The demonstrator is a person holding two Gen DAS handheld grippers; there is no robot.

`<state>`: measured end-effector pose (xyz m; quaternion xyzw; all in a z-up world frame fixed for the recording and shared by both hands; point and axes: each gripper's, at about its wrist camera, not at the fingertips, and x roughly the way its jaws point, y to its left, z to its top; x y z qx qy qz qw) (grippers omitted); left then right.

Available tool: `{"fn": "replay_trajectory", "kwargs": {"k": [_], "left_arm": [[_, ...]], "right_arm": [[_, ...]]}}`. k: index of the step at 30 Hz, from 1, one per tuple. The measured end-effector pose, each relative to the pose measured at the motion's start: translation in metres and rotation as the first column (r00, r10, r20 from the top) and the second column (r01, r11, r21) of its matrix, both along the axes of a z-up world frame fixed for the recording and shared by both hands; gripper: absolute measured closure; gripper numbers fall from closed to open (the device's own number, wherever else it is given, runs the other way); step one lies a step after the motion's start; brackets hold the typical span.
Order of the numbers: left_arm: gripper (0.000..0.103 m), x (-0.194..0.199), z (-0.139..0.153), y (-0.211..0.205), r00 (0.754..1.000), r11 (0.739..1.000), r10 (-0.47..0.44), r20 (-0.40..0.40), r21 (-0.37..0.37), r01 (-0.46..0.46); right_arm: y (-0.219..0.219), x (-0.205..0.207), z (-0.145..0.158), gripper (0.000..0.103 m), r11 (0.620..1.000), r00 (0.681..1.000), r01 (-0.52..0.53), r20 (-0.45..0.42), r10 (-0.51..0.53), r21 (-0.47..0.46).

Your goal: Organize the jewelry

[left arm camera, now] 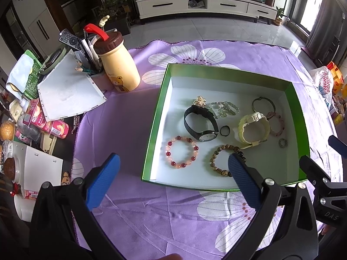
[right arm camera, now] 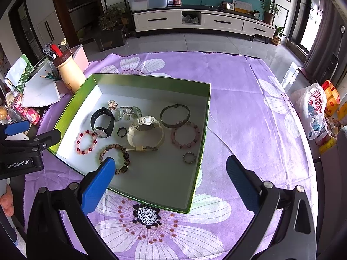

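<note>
A green box (left arm camera: 164,91) (right arm camera: 71,106) with a white inside sits on the purple flowered cloth. In it lie a black watch (left arm camera: 200,122) (right arm camera: 103,122), a cream watch (left arm camera: 252,127) (right arm camera: 144,133), a red and pink bead bracelet (left arm camera: 182,152) (right arm camera: 86,142), a brown bead bracelet (left arm camera: 224,160) (right arm camera: 115,158), a pink bead bracelet (right arm camera: 185,134), a metal bangle (right arm camera: 175,116), a small black ring (left arm camera: 225,130) (right arm camera: 122,132), a silver ring (right arm camera: 189,157), a gold brooch (left arm camera: 200,101) and a pale green chain (left arm camera: 224,108). My left gripper (left arm camera: 172,164) is open and empty over the box's near left corner. My right gripper (right arm camera: 171,166) is open and empty over the box's near right part.
A cream bottle (left arm camera: 118,65) with a brown lid, a pen holder (left arm camera: 91,58), papers and snack packs crowd the left edge. A plastic bag (right arm camera: 312,108) lies at the right edge. The purple cloth (right arm camera: 249,112) spreads around the box.
</note>
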<state>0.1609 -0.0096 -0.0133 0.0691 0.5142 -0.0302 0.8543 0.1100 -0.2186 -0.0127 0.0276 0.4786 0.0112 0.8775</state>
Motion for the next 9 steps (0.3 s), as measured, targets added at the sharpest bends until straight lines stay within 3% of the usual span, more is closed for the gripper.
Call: {"fn": "replay_trajectory", "kwargs": {"k": [9], "left_arm": [[0.002,0.0013,-0.0010,-0.0007,1.000,1.000,0.006,-0.006,0.008,-0.006]], "right_arm": [[0.0002,0.0012,0.0010,0.001,1.000,1.000,-0.002,-0.001,0.002,0.004]]}}
